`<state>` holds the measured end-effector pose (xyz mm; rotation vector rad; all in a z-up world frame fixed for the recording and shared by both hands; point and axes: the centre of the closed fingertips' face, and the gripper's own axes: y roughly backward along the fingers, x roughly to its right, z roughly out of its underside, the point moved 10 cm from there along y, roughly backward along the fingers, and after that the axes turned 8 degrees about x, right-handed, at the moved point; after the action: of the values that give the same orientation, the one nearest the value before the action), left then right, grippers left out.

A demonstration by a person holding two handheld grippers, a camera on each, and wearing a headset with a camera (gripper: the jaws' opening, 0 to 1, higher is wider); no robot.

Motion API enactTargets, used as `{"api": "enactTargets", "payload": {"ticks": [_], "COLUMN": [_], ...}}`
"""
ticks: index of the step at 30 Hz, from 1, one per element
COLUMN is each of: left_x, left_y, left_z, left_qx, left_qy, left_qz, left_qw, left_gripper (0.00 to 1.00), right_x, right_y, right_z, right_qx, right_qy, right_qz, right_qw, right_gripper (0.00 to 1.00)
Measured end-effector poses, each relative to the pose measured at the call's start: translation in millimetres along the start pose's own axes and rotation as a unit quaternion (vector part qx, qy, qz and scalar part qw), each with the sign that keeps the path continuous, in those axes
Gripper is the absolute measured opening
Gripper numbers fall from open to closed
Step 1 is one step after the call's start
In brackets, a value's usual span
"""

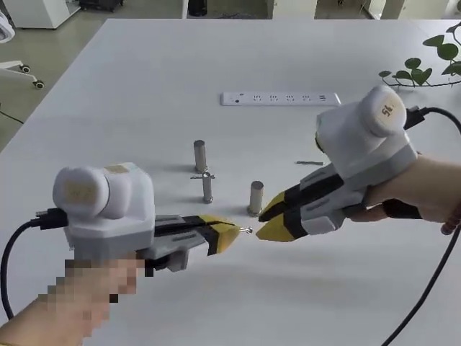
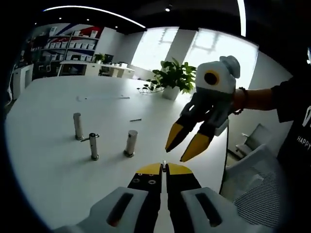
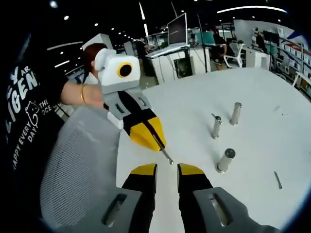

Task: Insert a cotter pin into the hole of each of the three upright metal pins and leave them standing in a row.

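Observation:
Three upright metal pins stand mid-table: a far pin [image 1: 199, 156], a middle pin [image 1: 207, 186] with a cotter pin across its top, and a near pin [image 1: 256, 198]. My left gripper [image 1: 234, 232] is shut on a thin cotter pin [image 1: 245, 231] that sticks out of its yellow tips. In the left gripper view the cotter pin [image 2: 164, 164] pokes up between the closed jaws. My right gripper [image 1: 265, 225] is open, its tips just right of that pin and in front of the near pin. The right gripper view has the held cotter pin [image 3: 166, 155] just above its own parted jaws.
A loose cotter pin [image 1: 310, 163] lies on the table right of the pins. A white power strip [image 1: 281, 98] sits further back. A potted plant [image 1: 432, 61] is at the far right edge. A mesh chair [image 3: 77, 165] stands beside the table.

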<state>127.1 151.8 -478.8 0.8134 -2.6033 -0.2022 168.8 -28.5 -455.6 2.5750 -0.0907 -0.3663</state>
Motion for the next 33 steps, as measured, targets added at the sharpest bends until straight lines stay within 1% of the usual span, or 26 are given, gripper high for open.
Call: {"api": "enactTargets", "payload": {"ticks": [2,3,5,8,12,14,17,21,22,24,28,33], "left_x": [1.1,1.4,2.6,3.3,6.0,7.2,8.7,13.3,14.6,16.4,19.2,22.6], "left_y": [0.5,0.4,0.8,1.1,1.3,2.0,2.7,3.2,3.2,3.2,3.3,3.8], "left_z": [-0.9,-1.4,-2.4,-2.8,-2.9,-2.8,-2.2,-0.9,-0.6,0.4,1.3,1.5], "left_qx": [0.000,0.000,0.000,-0.003,-0.003,-0.008,-0.007,-0.009,-0.009,-0.010,-0.006,-0.004], "left_qy": [-0.012,-0.017,-0.029,-0.041,-0.048,-0.065,-0.067,-0.069,-0.075,-0.076,-0.074,-0.073], "left_qz": [0.014,0.018,0.032,0.048,0.075,0.086,0.095,0.117,0.119,0.125,0.132,0.144], "left_qw": [0.9998,0.9997,0.9991,0.9980,0.9960,0.9942,0.9932,0.9907,0.9901,0.9892,0.9884,0.9869], "left_gripper": [0.00,0.00,0.00,0.00,0.00,0.00,0.00,0.00,0.00,0.00,0.00,0.00], "right_x": [-0.6,-0.5,-1.1,-4.9,-7.4,-9.2,-13.6,-16.9,-18.3,-20.4,-22.8,-23.2], "right_y": [0.3,0.7,1.5,2.0,1.2,0.6,-1.0,-2.8,-3.3,-4.3,-6.1,-6.3], "right_z": [1.0,1.3,2.5,3.5,5.3,6.5,6.5,6.8,7.5,9.2,13.3,14.3], "right_qx": [0.009,0.011,0.011,0.011,0.006,0.002,0.004,0.003,0.002,-0.002,-0.009,-0.007], "right_qy": [-0.018,-0.021,-0.017,-0.015,-0.007,0.002,0.004,0.007,0.008,0.010,0.010,0.008], "right_qz": [-0.010,-0.012,-0.015,-0.035,-0.042,-0.049,-0.070,-0.086,-0.091,-0.101,-0.109,-0.111], "right_qw": [0.9997,0.9996,0.9997,0.9992,0.9991,0.9988,0.9975,0.9963,0.9958,0.9948,0.9939,0.9937], "right_gripper": [0.12,0.12,0.13,0.12,0.13,0.13,0.12,0.11,0.11,0.10,0.08,0.05]}}
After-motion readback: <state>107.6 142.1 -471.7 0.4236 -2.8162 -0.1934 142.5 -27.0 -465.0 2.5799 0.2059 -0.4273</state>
